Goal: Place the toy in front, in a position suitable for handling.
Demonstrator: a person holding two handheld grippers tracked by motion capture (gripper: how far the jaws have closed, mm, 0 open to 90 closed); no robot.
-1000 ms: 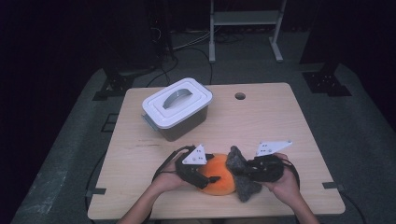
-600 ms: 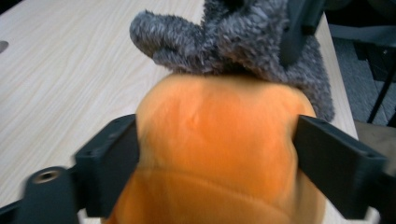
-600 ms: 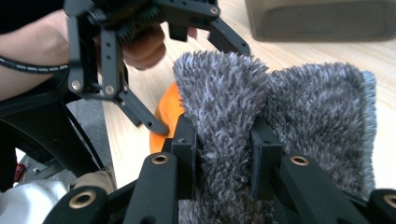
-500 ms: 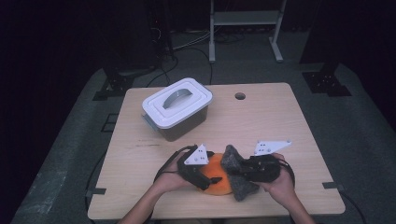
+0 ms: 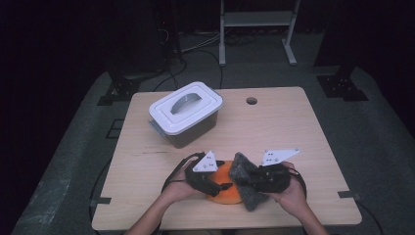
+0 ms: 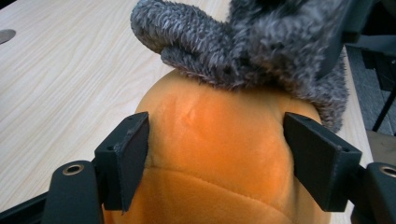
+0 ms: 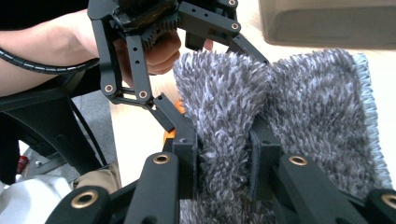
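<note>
Grey shaggy cloth (image 7: 224, 121) pinched by right gripper (image 7: 223, 154) wipes orange plush (image 6: 219, 154), clasped in left gripper (image 6: 219, 163) whose jaws just closed further; next, sweep toward 6 o'clock

The place looks like a lab or recording studio: a lone wooden counter (image 5: 274, 132) stands on grey carpet (image 5: 381, 142) in a dark room, with cables (image 5: 195, 46) on the floor and a metal stand (image 5: 257, 22) behind.
</note>
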